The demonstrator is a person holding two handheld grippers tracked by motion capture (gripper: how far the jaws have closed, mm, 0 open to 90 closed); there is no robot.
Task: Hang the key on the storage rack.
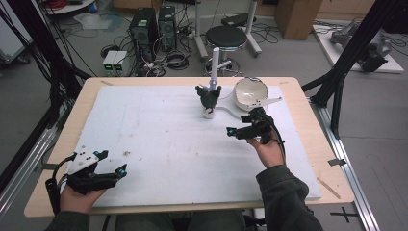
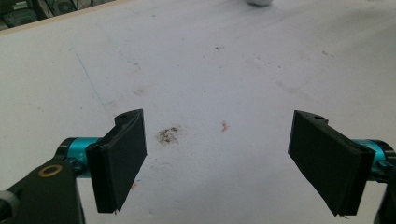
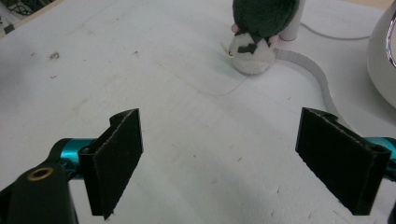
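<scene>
A small dark plush toy [image 1: 208,98] with a pale underside stands on the white foam board [image 1: 159,139] at the back middle, against a white upright post [image 1: 215,65]. In the right gripper view the plush toy [image 3: 259,28] lies ahead of the jaws, well apart from them. My right gripper [image 1: 243,124] [image 3: 219,163] is open and empty, held over the board right of the toy. At the front left corner of the board, my left gripper [image 1: 113,162] [image 2: 219,158] is open too, with bare board between its pads.
A white bowl-shaped device [image 1: 250,91] [image 3: 383,51] with a thin cable sits at the back right, beside the toy. A small dark smudge [image 2: 169,135] marks the board ahead of the left jaws. The wooden table edge [image 1: 308,125] runs along the right.
</scene>
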